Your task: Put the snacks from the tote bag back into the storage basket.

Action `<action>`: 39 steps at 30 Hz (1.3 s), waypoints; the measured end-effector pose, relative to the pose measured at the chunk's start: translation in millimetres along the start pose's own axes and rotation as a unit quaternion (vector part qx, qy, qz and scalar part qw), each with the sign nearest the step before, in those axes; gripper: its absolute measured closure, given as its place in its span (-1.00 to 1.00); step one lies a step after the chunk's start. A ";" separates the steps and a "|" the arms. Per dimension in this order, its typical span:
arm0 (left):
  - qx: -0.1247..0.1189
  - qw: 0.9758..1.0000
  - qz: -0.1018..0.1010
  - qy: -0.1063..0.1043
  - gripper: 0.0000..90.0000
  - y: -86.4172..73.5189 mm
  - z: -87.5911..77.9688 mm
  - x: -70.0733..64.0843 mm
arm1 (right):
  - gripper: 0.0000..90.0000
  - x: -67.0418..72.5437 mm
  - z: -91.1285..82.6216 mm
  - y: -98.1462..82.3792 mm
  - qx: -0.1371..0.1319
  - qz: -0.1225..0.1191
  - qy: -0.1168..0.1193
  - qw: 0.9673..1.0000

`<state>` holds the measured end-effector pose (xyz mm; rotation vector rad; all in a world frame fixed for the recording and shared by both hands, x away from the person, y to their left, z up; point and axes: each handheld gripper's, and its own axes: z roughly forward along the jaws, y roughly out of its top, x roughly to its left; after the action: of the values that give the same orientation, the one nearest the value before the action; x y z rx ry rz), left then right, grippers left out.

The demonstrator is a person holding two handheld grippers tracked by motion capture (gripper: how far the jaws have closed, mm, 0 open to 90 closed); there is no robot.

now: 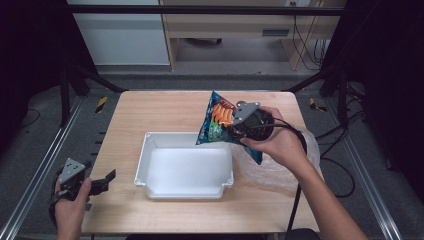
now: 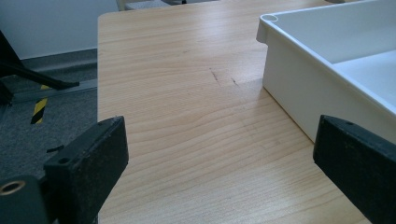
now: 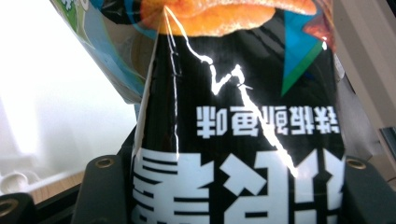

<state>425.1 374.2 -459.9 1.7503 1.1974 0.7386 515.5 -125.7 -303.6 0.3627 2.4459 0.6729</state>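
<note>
Above the wooden tabletop (image 1: pixel 175 112), the right gripper (image 1: pixel 235 129) pinches a snack bag (image 1: pixel 218 121) over the white tray's (image 1: pixel 150 145) far right corner, its long axis tilted upward away from the tray; the left gripper (image 1: pixel 102 181) rests spread.

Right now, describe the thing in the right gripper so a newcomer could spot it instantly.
Start at the white tray in the middle of the wooden table. Above its far right corner, the right gripper is shut on a snack bag. It is the one colourful item: blue and black, with orange chips pictured.
</note>
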 end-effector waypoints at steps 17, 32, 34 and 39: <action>0.000 1.000 0.004 0.002 -0.93 1.5 0.9 -0.9 | -0.12 16.7 8.3 35.0 -0.014 -0.041 0.017 0.999; -0.001 1.000 0.005 0.002 -0.93 2.0 1.5 0.7 | -0.12 29.1 17.0 54.9 -0.015 -0.068 0.037 0.997; -0.001 1.000 0.004 0.002 -0.93 2.1 2.0 0.1 | -0.12 32.5 19.2 57.4 -0.014 -0.073 0.039 0.996; -0.001 1.000 0.003 0.003 -0.93 2.2 2.4 0.4 | -0.12 38.9 27.2 63.2 -0.015 -0.081 0.050 0.995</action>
<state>428.2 373.4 -459.0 1.7516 1.1950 0.7485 507.1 -47.2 -306.6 0.1198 2.5227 0.6713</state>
